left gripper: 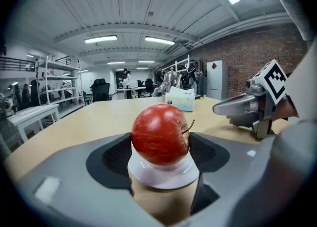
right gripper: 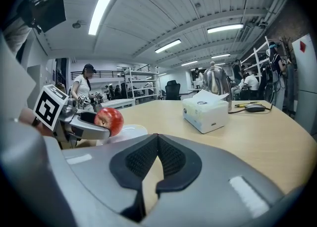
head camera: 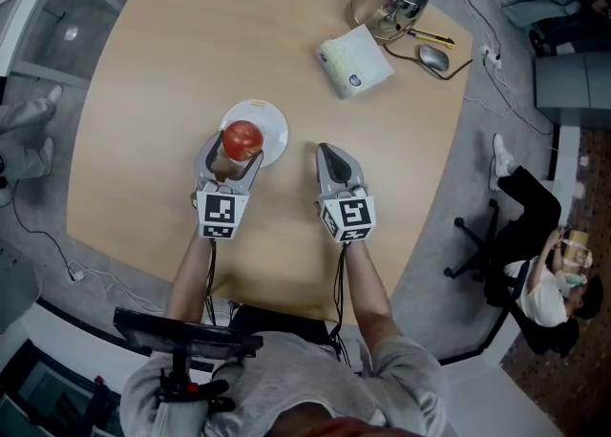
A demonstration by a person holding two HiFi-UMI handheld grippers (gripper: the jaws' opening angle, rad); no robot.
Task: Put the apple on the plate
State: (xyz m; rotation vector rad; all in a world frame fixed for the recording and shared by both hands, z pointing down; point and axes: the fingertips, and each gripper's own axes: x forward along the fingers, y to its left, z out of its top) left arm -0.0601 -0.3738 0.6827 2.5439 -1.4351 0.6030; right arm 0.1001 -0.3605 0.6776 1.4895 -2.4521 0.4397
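Note:
My left gripper (head camera: 232,144) is shut on a red apple (head camera: 242,139), with a pad pressed against each side. The apple (left gripper: 160,134) is over the near edge of a small white plate (left gripper: 163,172); I cannot tell whether it rests on the plate or hangs just above. The plate (head camera: 272,128) lies on the wooden table left of centre. My right gripper (head camera: 329,151) stands to the right of the plate, shut and holding nothing, its pads meeting at the tip. From the right gripper view, the apple (right gripper: 110,120) and plate (right gripper: 130,132) are to the left.
A white tissue box (head camera: 355,61) lies farther back on the table. Behind it are a metal kettle (head camera: 389,1), a computer mouse (head camera: 432,58) and a yellow pen (head camera: 434,38). A person sits on a chair (head camera: 535,273) off the table's right edge.

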